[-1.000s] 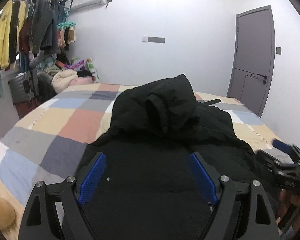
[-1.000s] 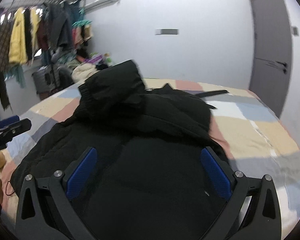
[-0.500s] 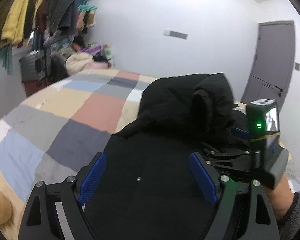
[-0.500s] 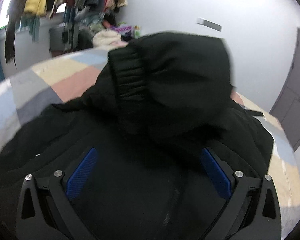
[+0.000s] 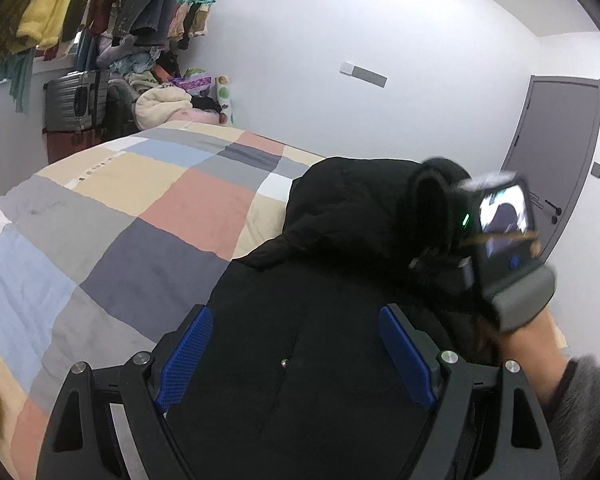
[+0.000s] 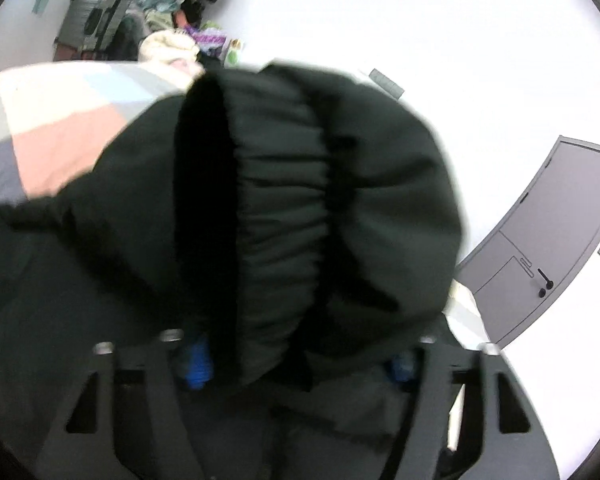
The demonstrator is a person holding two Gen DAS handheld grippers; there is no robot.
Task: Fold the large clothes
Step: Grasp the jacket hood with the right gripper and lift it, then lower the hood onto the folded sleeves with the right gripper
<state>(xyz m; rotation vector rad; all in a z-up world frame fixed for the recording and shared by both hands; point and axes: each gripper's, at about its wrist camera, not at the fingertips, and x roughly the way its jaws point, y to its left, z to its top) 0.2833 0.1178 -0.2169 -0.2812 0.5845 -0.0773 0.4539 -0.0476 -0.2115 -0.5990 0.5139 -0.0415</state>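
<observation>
From the left wrist view, a black padded jacket (image 5: 324, 320) lies spread on a bed (image 5: 112, 236) with a patchwork cover, its bulky sleeve or hood end bunched up toward the far side; the left hand-held gripper (image 5: 296, 356) hovers over the jacket's flat body with its blue-padded jaws spread wide and nothing between them. At the right of that view the person's right hand (image 5: 536, 344) carries the right hand-held gripper (image 5: 440, 256) into the raised fold, though its fingertips are buried in the dark cloth there. A rail of hanging clothes (image 5: 88, 4) and a grey door (image 5: 556, 164) frame the room. From the right wrist view, blurred by motion, a gathered elastic cuff (image 6: 284, 208) fills the frame, and the jaws of the right hand-held gripper (image 6: 300, 360) stand apart on either side of that bunched fabric, which lies between the blue pads (image 6: 198, 360); whether they have started to pinch it cannot be told from the blur. The step in hand looks like taking hold of the raised sleeve or hood end so it can be folded over the jacket's body. The next move probably calls for closing on the cuff, while the left hand-held gripper steadies the flat part or finds an edge.
</observation>
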